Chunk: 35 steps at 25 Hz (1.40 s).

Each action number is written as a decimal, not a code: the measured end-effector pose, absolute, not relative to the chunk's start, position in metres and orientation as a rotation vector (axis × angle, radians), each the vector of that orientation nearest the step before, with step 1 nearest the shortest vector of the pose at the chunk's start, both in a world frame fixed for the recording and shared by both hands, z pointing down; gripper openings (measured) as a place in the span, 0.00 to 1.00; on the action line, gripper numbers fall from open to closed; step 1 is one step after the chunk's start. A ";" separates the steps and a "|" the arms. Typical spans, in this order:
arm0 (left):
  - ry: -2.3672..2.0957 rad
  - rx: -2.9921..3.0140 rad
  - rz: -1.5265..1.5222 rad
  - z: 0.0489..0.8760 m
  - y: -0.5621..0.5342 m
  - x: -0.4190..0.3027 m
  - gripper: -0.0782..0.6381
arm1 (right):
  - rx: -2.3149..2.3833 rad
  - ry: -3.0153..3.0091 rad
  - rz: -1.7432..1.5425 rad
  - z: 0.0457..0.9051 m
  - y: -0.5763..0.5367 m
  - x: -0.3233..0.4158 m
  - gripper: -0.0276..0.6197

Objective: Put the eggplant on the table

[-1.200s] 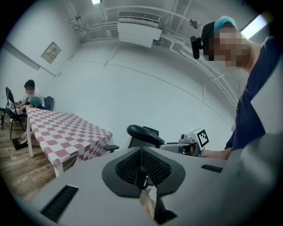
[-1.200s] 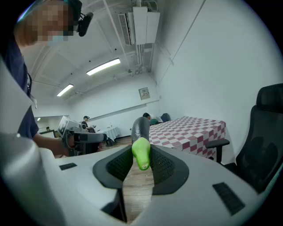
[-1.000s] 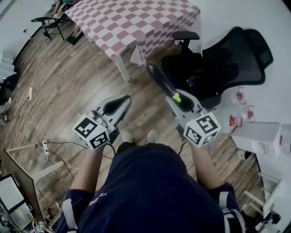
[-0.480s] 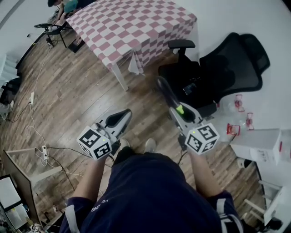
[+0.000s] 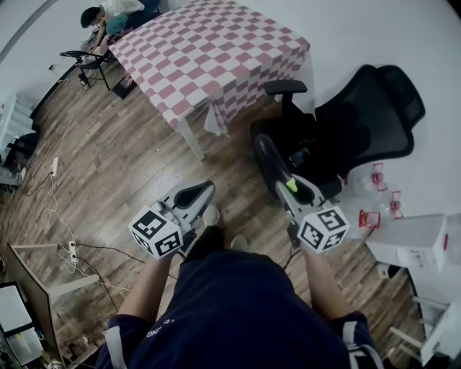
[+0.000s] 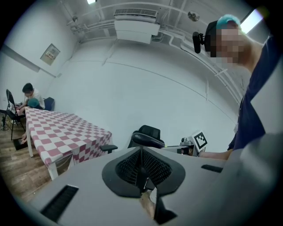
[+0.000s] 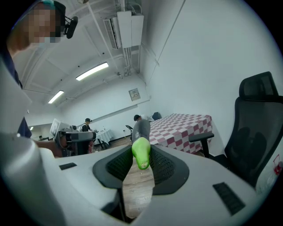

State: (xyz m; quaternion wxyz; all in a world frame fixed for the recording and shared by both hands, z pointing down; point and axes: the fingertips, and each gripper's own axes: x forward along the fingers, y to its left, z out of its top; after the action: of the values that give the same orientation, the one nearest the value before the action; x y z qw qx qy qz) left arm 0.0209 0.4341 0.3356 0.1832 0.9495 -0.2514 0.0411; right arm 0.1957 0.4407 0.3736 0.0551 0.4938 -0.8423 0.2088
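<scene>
The eggplant (image 5: 268, 160) is dark purple with a green stem end (image 7: 141, 152). My right gripper (image 5: 294, 189) is shut on it near the stem, and the purple body sticks out forward past the jaws. It hangs over the wooden floor beside a black office chair. My left gripper (image 5: 193, 196) is shut with nothing in it, its pads (image 6: 141, 170) meeting, and it is held level to the left of the right one. The table (image 5: 209, 50), under a pink-and-white checked cloth, stands ahead of both grippers. From the left gripper view the eggplant (image 6: 148, 140) shows as a dark bar.
A black office chair (image 5: 346, 122) stands right of the table's near corner. A person (image 5: 108, 14) sits at the table's far end by a folding chair (image 5: 85, 43). Cables and a power strip (image 5: 70, 249) lie on the floor at left. White boxes (image 5: 414, 230) stand at right.
Both grippers have moved forward toward the table, which now sits lower and closer in the head view. The eggplant stays held in the right gripper. The left gripper stays shut.
</scene>
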 end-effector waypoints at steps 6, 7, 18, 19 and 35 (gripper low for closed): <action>-0.725 2.627 0.077 0.355 0.386 0.011 0.16 | 1.465 -2.542 0.605 0.380 0.398 0.184 0.23; -0.724 2.617 0.068 0.359 0.373 0.009 0.16 | 1.464 -2.537 0.602 0.381 0.387 0.182 0.23; -0.672 2.604 0.070 0.376 0.195 -0.028 0.16 | 1.471 -2.414 0.630 0.400 0.224 0.152 0.23; -0.672 2.599 0.076 0.378 0.178 -0.035 0.16 | 1.473 -2.409 0.634 0.400 0.207 0.147 0.23; -0.652 2.551 0.093 0.394 0.007 -0.101 0.16 | 1.461 -2.313 0.687 0.419 0.041 0.090 0.23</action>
State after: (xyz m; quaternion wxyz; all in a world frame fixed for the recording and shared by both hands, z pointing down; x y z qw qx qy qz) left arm -0.1013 0.0074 0.3944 0.2509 0.9373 -0.2396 0.0340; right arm 0.0896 0.0412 0.4191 0.1597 0.5112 -0.8096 0.2404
